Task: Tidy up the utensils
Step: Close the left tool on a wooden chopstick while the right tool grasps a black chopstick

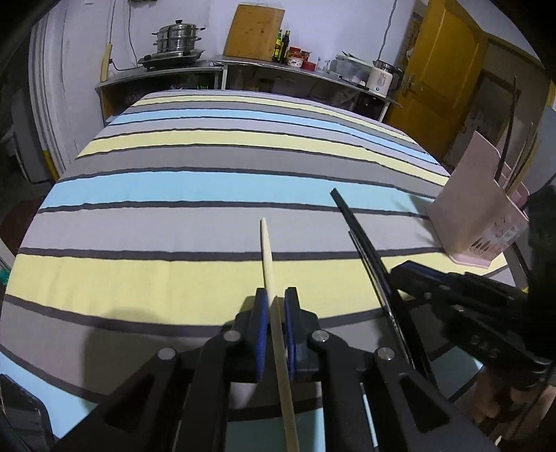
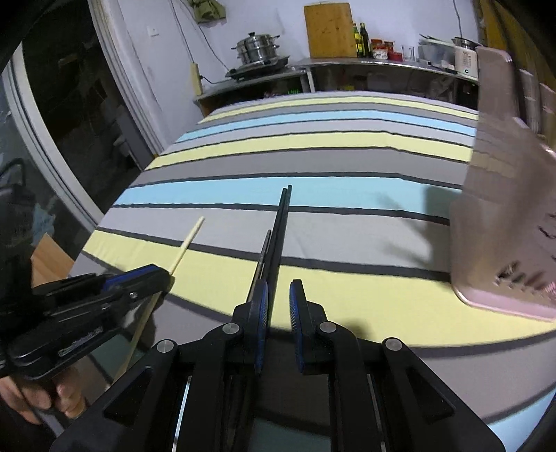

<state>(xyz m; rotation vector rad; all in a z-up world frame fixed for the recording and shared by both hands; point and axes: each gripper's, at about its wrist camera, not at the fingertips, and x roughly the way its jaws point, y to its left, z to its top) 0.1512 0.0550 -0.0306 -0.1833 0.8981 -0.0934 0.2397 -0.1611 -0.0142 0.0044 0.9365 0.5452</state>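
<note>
My left gripper (image 1: 276, 299) is shut on a pale wooden chopstick (image 1: 267, 253) that points forward over the striped tablecloth; it also shows in the right wrist view (image 2: 189, 240). My right gripper (image 2: 278, 295) is open, with black chopsticks (image 2: 278, 229) lying along its left finger (image 2: 259, 306), pointing away across the table. The black chopsticks (image 1: 361, 243) also show in the left wrist view beside the right gripper's fingers (image 1: 417, 274). A pink utensil holder (image 1: 479, 208) stands at the table's right edge with several utensils in it; it is blurred and close in the right wrist view (image 2: 504, 208).
The table carries a striped cloth (image 1: 208, 194) of blue, yellow and grey. Behind it is a metal counter (image 1: 243, 66) with a steamer pot (image 1: 179, 38), a cutting board (image 1: 253, 31), bottles and a kettle. A yellow door (image 1: 441, 69) is at the back right.
</note>
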